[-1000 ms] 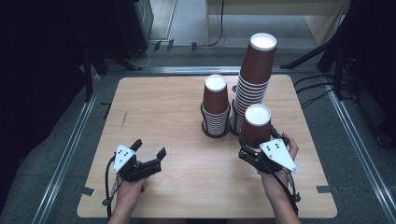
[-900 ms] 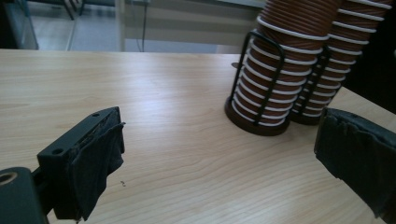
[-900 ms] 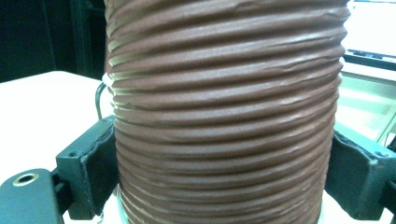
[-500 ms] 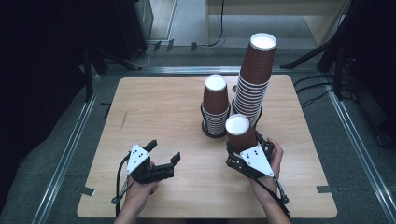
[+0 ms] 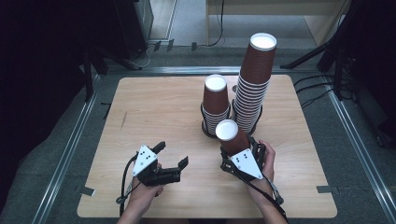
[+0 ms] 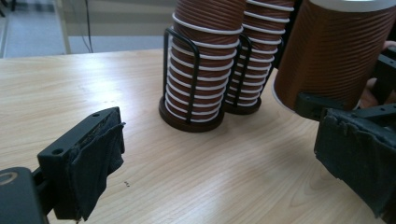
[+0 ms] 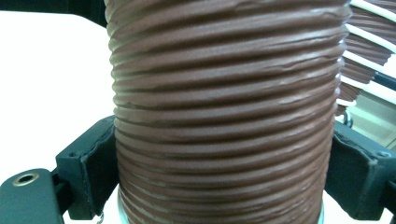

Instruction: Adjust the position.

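Brown ribbed cup (image 5: 232,136), clamped in my right gripper (image 5: 240,156), has come off the stacks (image 5: 252,88) toward six o'clock; my left gripper (image 5: 170,156) waits wide open and empty at nine o'clock, ready to receive.

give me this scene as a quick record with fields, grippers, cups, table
right gripper: shut on a brown cup, upside down, held off the table
left gripper: open, holding nothing, low over the table
short stack: upside-down brown cups in a black wire holder
tall stack: same cups, right of the short stack, also in a wire holder
table: light wood
held cup position: in front of both stacks, nearer the person
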`<control>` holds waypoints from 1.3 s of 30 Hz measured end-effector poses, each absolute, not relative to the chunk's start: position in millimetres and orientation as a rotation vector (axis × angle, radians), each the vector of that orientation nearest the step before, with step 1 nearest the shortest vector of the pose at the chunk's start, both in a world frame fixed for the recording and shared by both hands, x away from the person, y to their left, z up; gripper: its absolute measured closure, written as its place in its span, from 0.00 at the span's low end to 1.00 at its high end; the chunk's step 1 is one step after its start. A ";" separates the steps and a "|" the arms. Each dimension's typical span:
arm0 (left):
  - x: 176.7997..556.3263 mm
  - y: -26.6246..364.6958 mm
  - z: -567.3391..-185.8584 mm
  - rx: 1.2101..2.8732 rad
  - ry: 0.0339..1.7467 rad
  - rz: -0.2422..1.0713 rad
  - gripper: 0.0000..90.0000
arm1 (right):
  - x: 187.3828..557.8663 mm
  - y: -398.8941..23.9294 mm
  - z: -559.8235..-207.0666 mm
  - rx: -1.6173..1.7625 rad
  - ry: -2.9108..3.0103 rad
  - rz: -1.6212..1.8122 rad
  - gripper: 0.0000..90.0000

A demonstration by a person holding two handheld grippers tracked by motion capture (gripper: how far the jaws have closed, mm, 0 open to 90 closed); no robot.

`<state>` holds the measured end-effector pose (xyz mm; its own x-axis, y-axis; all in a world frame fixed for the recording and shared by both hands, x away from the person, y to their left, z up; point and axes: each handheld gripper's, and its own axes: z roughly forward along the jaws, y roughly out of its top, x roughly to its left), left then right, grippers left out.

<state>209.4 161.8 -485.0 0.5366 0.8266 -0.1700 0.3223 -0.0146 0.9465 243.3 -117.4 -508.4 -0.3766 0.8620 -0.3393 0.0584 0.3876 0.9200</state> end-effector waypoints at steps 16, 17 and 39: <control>210.0 149.2 -481.9 1.605 0.969 0.462 0.02 | 235.2 -105.2 -517.6 0.657 1.793 1.024 0.11; 210.0 147.8 -482.0 1.603 0.968 0.454 0.02 | 234.5 -104.1 -517.8 0.640 1.795 1.018 0.12; 205.3 137.5 -478.9 1.634 0.926 0.387 0.01 | 218.8 -76.9 -527.2 0.444 1.871 1.000 0.11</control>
